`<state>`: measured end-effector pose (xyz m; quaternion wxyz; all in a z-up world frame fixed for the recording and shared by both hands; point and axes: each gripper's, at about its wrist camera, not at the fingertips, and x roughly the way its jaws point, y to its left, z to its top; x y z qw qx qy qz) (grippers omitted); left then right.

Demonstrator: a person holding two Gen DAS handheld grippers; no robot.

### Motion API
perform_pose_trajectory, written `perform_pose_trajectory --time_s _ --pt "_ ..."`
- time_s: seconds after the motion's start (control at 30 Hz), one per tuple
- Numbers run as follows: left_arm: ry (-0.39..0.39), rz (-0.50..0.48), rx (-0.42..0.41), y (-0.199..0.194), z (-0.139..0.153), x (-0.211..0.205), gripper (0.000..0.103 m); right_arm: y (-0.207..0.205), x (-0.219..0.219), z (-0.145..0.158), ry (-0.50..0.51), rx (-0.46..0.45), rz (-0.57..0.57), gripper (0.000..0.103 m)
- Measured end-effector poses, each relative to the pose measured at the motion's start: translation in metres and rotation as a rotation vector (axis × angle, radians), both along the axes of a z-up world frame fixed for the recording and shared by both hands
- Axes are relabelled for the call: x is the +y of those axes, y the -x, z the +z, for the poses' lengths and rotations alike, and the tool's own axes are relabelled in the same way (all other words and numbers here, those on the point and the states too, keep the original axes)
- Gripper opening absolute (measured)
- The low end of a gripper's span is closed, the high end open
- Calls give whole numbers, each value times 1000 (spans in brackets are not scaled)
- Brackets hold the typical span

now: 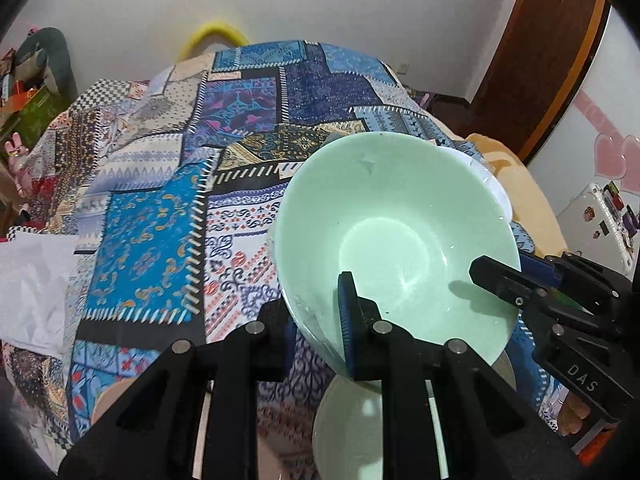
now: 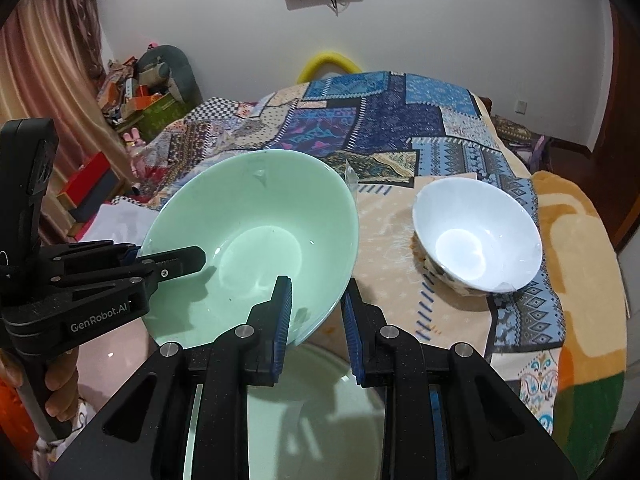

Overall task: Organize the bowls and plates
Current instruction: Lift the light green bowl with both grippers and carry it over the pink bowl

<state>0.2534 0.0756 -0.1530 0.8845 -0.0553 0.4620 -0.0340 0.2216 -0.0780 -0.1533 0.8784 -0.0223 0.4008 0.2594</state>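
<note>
**Green bowl gripped from both sides above a second green dish**

Pale green and glossy, the green bowl (image 1: 396, 240) hangs tilted in the air over a bed spread with a patchwork cloth (image 1: 168, 208); both tools are clamped on its rim at once. In the left wrist view the left gripper (image 1: 320, 320) has one blue-padded finger inside the bowl and the other outside, under the wall, so the jaws are closed on the near rim; the right gripper (image 1: 516, 280) comes in from the right edge of that view, one black fingertip lying inside the bowl and a blue pad showing behind the rim, likewise pinching it. In the right wrist view the right gripper (image 2: 316, 320) straddles the bowl's lower right rim, one finger inside and one outside; the left gripper (image 2: 160, 264) reaches in from the left, its finger resting on the inner wall. A hand (image 2: 60, 392) grasps the left tool's handle at the lower left. Directly below the held bowl lies another pale green dish (image 2: 304, 412), largely hidden by the fingers; whether it is a plate or a bowl I cannot tell. To the right, well apart, a white bowl (image 2: 478, 236) with a patterned outside stands upright on the cloth; a small dark speck sits on the green bowl's inner wall.
</note>
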Motion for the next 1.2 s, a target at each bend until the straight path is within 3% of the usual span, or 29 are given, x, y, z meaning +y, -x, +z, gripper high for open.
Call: perform_pose_trajectory --time_s 0.57,1.2 --pt "-6 78 -66 87 36 35 18 55 31 21 -13 -55 81 23" --pt "8 217 -4 154 0 102 18 86 93 -7 -24 9 215 23"
